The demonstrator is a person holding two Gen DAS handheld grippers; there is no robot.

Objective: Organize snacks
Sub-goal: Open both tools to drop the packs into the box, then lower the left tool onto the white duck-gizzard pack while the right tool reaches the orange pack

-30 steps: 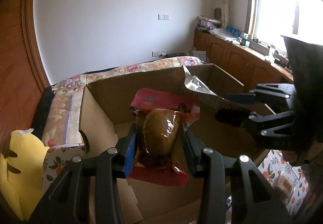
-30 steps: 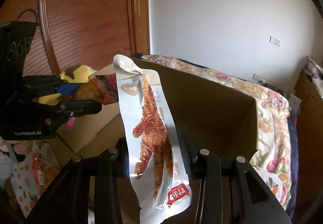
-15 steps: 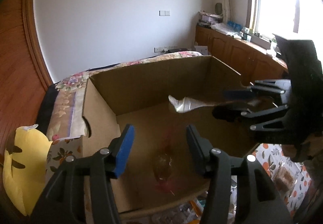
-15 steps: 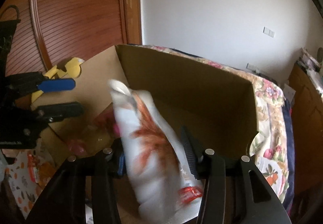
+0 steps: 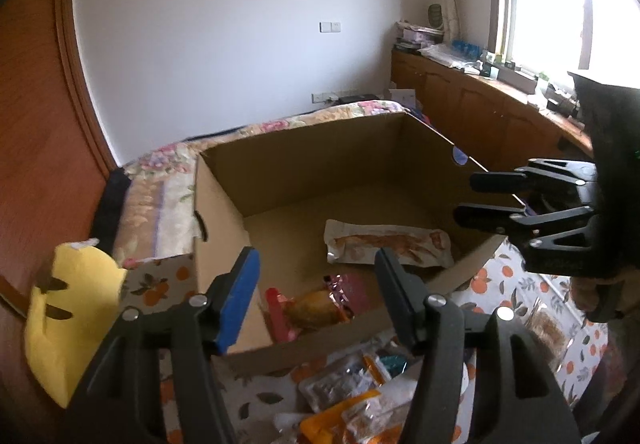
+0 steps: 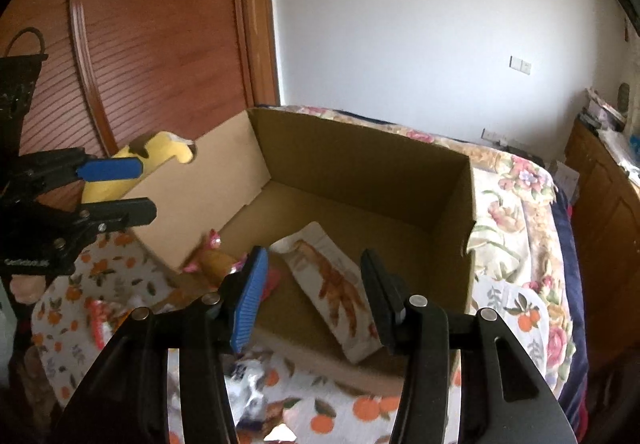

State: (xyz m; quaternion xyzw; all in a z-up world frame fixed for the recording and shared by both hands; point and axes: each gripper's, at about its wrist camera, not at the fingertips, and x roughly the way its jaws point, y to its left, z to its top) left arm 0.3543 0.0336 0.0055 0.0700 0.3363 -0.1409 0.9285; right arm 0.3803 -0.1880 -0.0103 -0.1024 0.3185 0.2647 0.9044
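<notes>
An open cardboard box [image 5: 304,168] stands on a fruit-print cloth. On its floor lie a red snack pack with a brown filling [image 5: 316,308] and a white chicken-foot pack [image 5: 388,246]. Both also show in the right wrist view, the red pack [image 6: 218,260] and the white pack [image 6: 336,284]. My left gripper [image 5: 318,286] is open and empty above the box's near edge. My right gripper [image 6: 314,290] is open and empty above the box's other side; it also shows in the left wrist view [image 5: 492,196].
Several loose snack packs [image 5: 356,400] lie on the cloth in front of the box. A yellow plush toy [image 5: 68,308] sits left of the box. A flowered bedspread [image 6: 516,228] lies behind. Wooden cabinets [image 5: 480,108] run along the window wall.
Both grippers opened and dropped their packs into the box. The red pack and the white pack now lie on the box floor. Both grippers have pulled back toward the box edges.
</notes>
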